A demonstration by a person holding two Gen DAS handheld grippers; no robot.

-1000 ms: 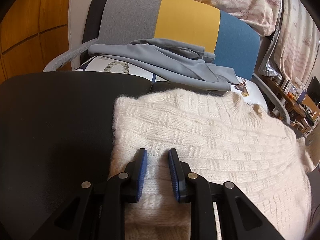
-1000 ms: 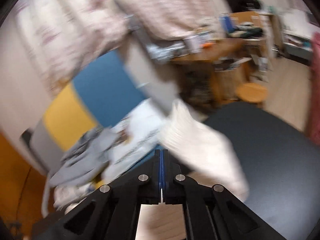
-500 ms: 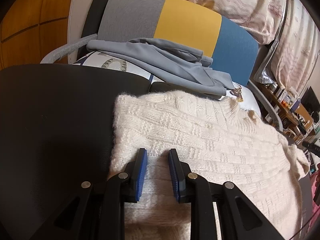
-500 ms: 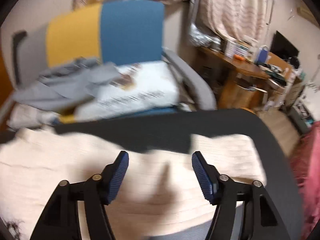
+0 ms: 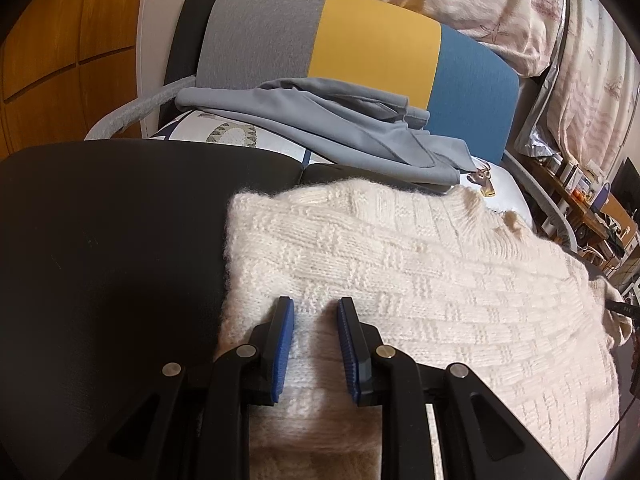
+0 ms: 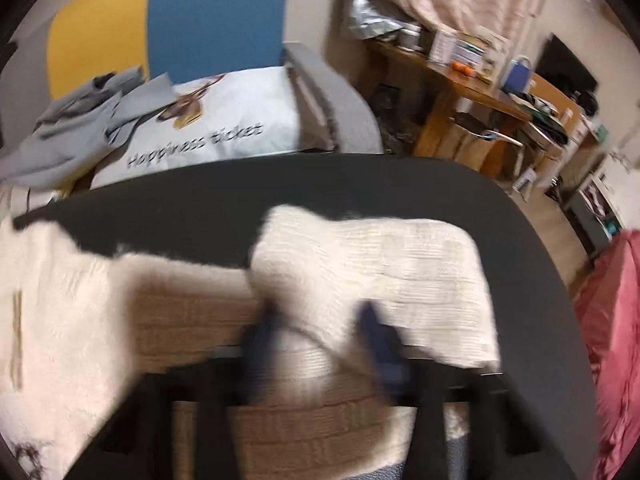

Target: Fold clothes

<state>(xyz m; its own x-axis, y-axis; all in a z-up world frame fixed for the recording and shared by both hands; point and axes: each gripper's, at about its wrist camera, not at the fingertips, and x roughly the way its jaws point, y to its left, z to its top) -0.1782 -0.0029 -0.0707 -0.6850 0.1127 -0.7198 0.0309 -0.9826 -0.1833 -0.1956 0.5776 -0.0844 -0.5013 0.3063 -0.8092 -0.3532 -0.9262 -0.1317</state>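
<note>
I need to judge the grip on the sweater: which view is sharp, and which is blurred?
Left wrist view: sharp; knit texture of the cream sweater is crisp, left tongs clamp a fold, strong fisheye bending at the edges. Right wrist view: motion-smeared; right tongs are a dark blur, just been closing with sweater between them; contact unreadable.

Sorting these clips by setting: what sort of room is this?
Most likely a lived-in room at home, a bedroom or living room. A cream knit sweater lies on a black table, a colour-block chair holds a printed cushion, and a cluttered wooden desk stands behind.
</note>
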